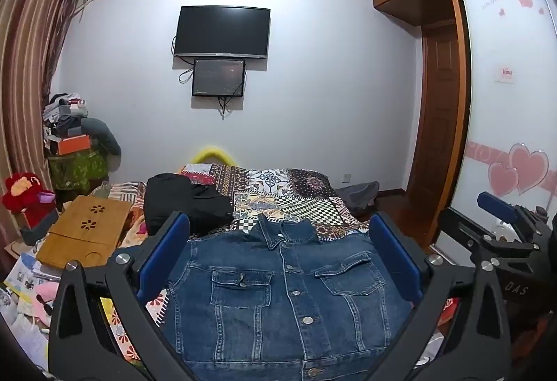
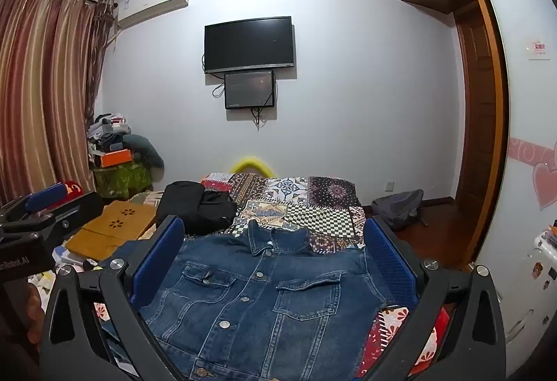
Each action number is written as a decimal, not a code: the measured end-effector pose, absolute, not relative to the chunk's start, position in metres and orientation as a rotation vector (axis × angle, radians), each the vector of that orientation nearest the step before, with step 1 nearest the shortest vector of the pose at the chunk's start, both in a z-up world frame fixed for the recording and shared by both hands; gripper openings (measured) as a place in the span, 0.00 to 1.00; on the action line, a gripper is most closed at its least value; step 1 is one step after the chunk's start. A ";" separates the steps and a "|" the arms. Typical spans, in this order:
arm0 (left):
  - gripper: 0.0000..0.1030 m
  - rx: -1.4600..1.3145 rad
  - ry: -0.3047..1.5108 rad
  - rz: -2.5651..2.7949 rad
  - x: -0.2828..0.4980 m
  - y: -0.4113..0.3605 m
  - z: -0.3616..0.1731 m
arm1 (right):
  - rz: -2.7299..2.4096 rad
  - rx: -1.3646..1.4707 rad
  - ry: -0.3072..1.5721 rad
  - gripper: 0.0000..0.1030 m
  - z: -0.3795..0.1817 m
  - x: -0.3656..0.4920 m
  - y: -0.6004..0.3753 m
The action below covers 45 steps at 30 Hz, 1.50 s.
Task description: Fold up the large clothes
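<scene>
A blue denim jacket (image 1: 278, 304) lies flat and face up on the bed, buttoned, with its collar toward the far wall. My left gripper (image 1: 278, 219) hovers over it, open, its blue pads (image 1: 163, 255) standing wide on either side of the chest with nothing pinched. In the right wrist view the same jacket (image 2: 264, 297) lies under my right gripper (image 2: 273, 222), which is also open and empty. The two grippers are side by side: one right-gripper pad (image 1: 497, 203) shows at the edge of the left view, and one left-gripper pad (image 2: 45, 201) at the edge of the right view.
A patchwork quilt (image 1: 296, 193) covers the bed. A black garment (image 1: 184, 203) lies bunched beyond the jacket's left shoulder. A wooden lap tray (image 1: 83, 234) and clutter sit at the left. A grey bag (image 2: 397, 207) lies on the floor by the wardrobe (image 1: 504, 102).
</scene>
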<state>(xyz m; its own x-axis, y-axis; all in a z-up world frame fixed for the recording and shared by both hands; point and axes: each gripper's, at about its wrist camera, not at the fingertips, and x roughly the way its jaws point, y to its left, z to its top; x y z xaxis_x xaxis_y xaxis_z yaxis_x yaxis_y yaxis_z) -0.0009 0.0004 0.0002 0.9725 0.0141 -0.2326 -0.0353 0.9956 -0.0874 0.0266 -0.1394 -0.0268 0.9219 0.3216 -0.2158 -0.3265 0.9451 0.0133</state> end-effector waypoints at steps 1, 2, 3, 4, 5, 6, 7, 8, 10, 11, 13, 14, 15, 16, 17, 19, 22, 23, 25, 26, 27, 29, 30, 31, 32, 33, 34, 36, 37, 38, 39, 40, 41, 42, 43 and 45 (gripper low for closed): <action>1.00 -0.090 0.232 0.029 -0.001 0.001 0.000 | 0.332 -0.022 0.221 0.99 -0.027 0.027 -0.139; 1.00 -0.092 0.230 0.029 -0.002 0.002 0.001 | 0.331 -0.023 0.220 0.99 -0.027 0.027 -0.139; 1.00 -0.056 0.237 0.029 -0.002 -0.003 0.001 | 0.331 -0.022 0.220 0.99 -0.027 0.027 -0.139; 1.00 -0.058 0.236 0.027 -0.004 -0.005 -0.001 | 0.332 -0.021 0.219 0.99 -0.027 0.027 -0.139; 1.00 -0.059 0.237 0.023 -0.002 -0.006 -0.002 | 0.333 -0.020 0.219 0.99 -0.027 0.027 -0.139; 1.00 -0.059 0.236 0.022 -0.003 -0.007 -0.002 | 0.333 -0.019 0.216 0.99 -0.027 0.027 -0.139; 1.00 -0.060 0.237 0.022 -0.002 -0.006 -0.001 | 0.332 -0.019 0.216 0.99 -0.027 0.027 -0.139; 1.00 -0.059 0.237 0.020 -0.004 -0.005 -0.001 | 0.333 -0.019 0.216 0.99 -0.027 0.027 -0.139; 1.00 -0.064 0.238 0.018 -0.004 -0.003 -0.002 | 0.333 -0.019 0.217 0.99 -0.027 0.027 -0.139; 1.00 -0.071 0.240 0.016 0.000 -0.003 0.000 | 0.334 -0.018 0.217 0.99 -0.027 0.027 -0.139; 1.00 -0.072 0.237 0.017 0.000 -0.002 -0.001 | 0.333 -0.020 0.216 0.99 -0.027 0.026 -0.139; 1.00 -0.073 0.236 0.018 0.000 -0.002 -0.001 | 0.334 -0.019 0.216 0.99 -0.027 0.027 -0.140; 1.00 -0.074 0.236 0.018 0.001 -0.002 -0.001 | 0.335 -0.018 0.218 0.99 -0.027 0.027 -0.140; 1.00 -0.073 0.234 0.019 0.000 -0.003 -0.001 | 0.336 -0.018 0.219 0.99 -0.027 0.027 -0.140; 1.00 -0.076 0.233 0.019 0.000 -0.002 -0.001 | 0.335 -0.018 0.219 0.99 -0.027 0.027 -0.139; 1.00 -0.085 0.235 0.017 0.000 -0.001 0.000 | 0.335 -0.018 0.219 0.99 -0.027 0.027 -0.139; 1.00 -0.093 0.237 0.019 0.002 0.001 0.000 | 0.336 -0.015 0.220 0.99 -0.027 0.028 -0.139; 1.00 -0.094 0.235 0.021 0.001 0.000 0.001 | 0.337 -0.015 0.220 0.99 -0.027 0.028 -0.139; 1.00 -0.096 0.235 0.021 0.001 0.001 0.001 | 0.338 -0.015 0.220 0.99 -0.030 0.029 -0.136; 1.00 -0.096 0.235 0.021 0.001 0.001 0.001 | 0.338 -0.014 0.220 0.99 -0.030 0.028 -0.137; 1.00 -0.096 0.235 0.021 0.001 0.001 0.001 | 0.339 -0.014 0.219 0.99 -0.030 0.027 -0.137; 1.00 -0.096 0.235 0.021 0.001 0.001 0.001 | 0.340 -0.015 0.219 0.99 -0.030 0.025 -0.136; 1.00 -0.096 0.234 0.022 0.001 0.002 0.001 | 0.340 -0.016 0.221 0.99 -0.030 0.025 -0.136; 1.00 -0.095 0.234 0.022 0.001 0.002 0.001 | 0.342 -0.017 0.222 0.99 -0.031 0.026 -0.134; 1.00 -0.096 0.234 0.021 0.001 0.002 0.001 | 0.343 -0.019 0.224 0.99 -0.033 0.029 -0.132; 1.00 -0.096 0.234 0.022 0.001 0.003 0.002 | 0.343 -0.022 0.225 0.99 -0.032 0.029 -0.132; 1.00 -0.096 0.233 0.022 0.001 0.003 0.002 | 0.343 -0.022 0.225 0.99 -0.032 0.029 -0.133; 1.00 -0.098 0.233 0.023 0.001 0.003 0.002 | 0.345 -0.020 0.225 0.99 -0.032 0.029 -0.133; 1.00 -0.098 0.233 0.023 0.002 0.003 0.002 | 0.346 -0.020 0.226 0.99 -0.030 0.030 -0.133; 1.00 -0.097 0.233 0.023 0.001 0.003 0.001 | 0.346 -0.020 0.227 0.99 -0.030 0.030 -0.132; 1.00 -0.099 0.233 0.022 0.001 0.004 0.001 | 0.345 -0.020 0.226 0.99 -0.030 0.030 -0.133; 1.00 -0.100 0.234 0.022 0.002 0.005 0.001 | 0.345 -0.021 0.226 0.99 -0.030 0.030 -0.133; 1.00 -0.101 0.234 0.023 0.002 0.005 0.001 | 0.345 -0.021 0.227 0.99 -0.030 0.030 -0.134; 1.00 -0.100 0.234 0.022 0.002 0.005 0.000 | 0.345 -0.020 0.228 0.99 -0.029 0.031 -0.134; 1.00 -0.101 0.234 0.022 0.002 0.005 0.000 | 0.346 -0.020 0.228 0.99 -0.029 0.031 -0.134; 1.00 -0.102 0.235 0.021 0.002 0.005 -0.001 | 0.345 -0.021 0.228 0.99 -0.029 0.031 -0.134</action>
<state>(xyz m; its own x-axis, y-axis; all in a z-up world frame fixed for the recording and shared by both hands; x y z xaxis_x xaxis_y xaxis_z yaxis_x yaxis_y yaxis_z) 0.0017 0.0049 -0.0009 0.9724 0.0091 -0.2330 -0.0328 0.9946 -0.0982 0.0308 -0.1338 -0.0294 0.9157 0.3324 -0.2256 -0.3373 0.9412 0.0180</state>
